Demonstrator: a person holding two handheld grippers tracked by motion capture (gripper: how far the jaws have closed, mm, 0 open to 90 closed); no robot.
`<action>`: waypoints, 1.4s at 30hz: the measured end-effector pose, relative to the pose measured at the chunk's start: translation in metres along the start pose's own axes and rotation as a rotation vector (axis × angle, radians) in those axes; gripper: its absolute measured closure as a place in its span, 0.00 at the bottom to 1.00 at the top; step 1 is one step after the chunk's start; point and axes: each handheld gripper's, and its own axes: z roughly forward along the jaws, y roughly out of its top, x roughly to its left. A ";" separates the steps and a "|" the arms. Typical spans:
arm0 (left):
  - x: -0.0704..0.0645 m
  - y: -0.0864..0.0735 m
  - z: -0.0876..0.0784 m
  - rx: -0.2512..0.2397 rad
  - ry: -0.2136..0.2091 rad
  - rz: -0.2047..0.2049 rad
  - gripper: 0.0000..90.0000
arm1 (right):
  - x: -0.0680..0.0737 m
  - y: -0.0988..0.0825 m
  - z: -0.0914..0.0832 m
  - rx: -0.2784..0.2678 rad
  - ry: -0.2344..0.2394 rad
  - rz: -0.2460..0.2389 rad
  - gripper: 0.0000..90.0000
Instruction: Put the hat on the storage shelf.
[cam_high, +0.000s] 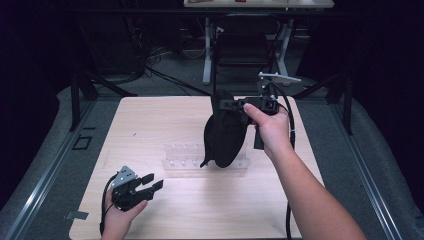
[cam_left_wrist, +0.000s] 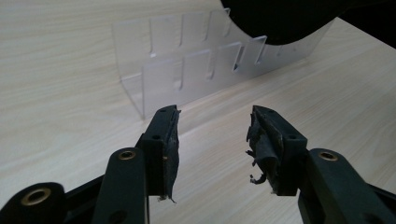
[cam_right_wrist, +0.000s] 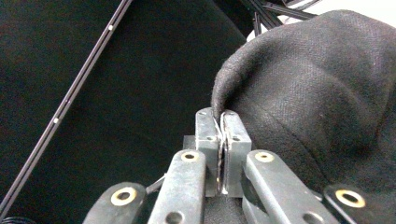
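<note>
Nearest the camera, at the near left of the wooden table, the left gripper is held in one hand with its jaws apart and nothing between them. Its torn black pads can be seen in the left gripper view.

Farther off and to the right, a black cloth cap is held up in the air by the right gripper. The jaws are shut tight on the edge of the cap, as is seen in the right gripper view. The cap hangs down over the right end of a clear plastic rack, which stands in the middle of the table.

So the cap has been picked up, it seems. It has yet to be set down or hung, maybe on the rack. The left gripper looks ready to help.

No brand, label or writing can be read anywhere.
</note>
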 end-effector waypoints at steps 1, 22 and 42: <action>-0.002 0.003 0.002 -0.003 -0.007 0.005 0.59 | 0.000 0.000 0.001 -0.004 0.004 0.003 0.98; -0.042 0.064 0.026 -0.075 -0.078 0.094 0.65 | 0.002 -0.001 0.009 -0.008 0.023 0.011 0.98; -0.068 0.079 0.044 -0.062 -0.134 0.148 0.70 | 0.007 -0.001 0.014 0.003 0.023 -0.005 0.97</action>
